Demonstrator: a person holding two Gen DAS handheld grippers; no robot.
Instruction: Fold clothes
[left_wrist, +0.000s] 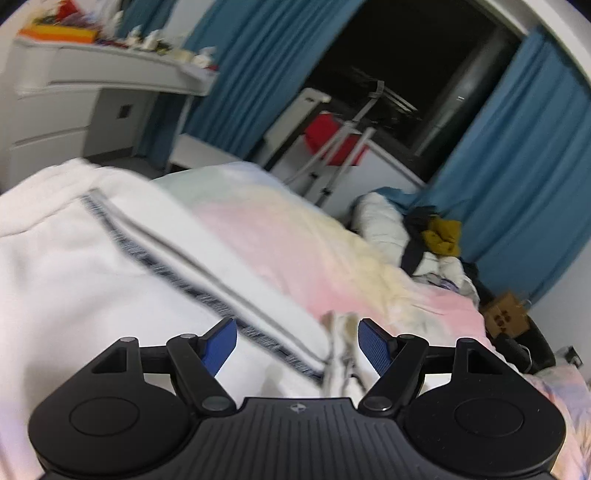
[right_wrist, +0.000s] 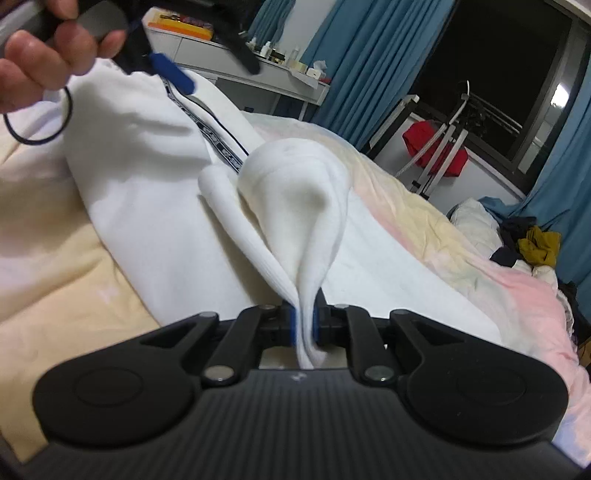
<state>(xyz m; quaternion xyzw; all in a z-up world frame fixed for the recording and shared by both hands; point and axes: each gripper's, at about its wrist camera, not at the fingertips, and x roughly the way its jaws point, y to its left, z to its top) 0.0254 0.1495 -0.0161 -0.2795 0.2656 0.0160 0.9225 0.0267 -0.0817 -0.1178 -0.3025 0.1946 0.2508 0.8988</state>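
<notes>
My right claw (right_wrist: 304, 325) is clamped on a bunched fold of the white garment (right_wrist: 155, 192), the cloth pinched tight between its blue pads (right_wrist: 293, 325) and rising from them in a curled loop. The rest of the garment lies spread across the bed (right_wrist: 461, 240), over a pastel quilt of pink and pale yellow, with a dark patterned stripe (right_wrist: 207, 129) running down it. My left claw (left_wrist: 297, 341) hangs just above the same garment (left_wrist: 92, 266) with its blue pads (left_wrist: 221, 343) spread apart and nothing between them; the stripe (left_wrist: 177, 266) passes below it, and a rumpled edge of cloth lies beneath the gap, though the blur keeps me from telling whether the pads touch it. In the right wrist view I see my left hand (right_wrist: 40, 48) gripping the left claw's handle at the far upper edge of the garment, one blue pad showing above the cloth. Beyond the bed stand blue curtains (left_wrist: 251, 66) on either side of a dark window (left_wrist: 406, 55), a white dresser (left_wrist: 74, 85) with small items on top, and a metal rack (left_wrist: 343, 147) with something red (left_wrist: 332, 136) on it. A heap of other clothes (right_wrist: 532, 243), one piece mustard yellow, sits at the far corner of the bed.
</notes>
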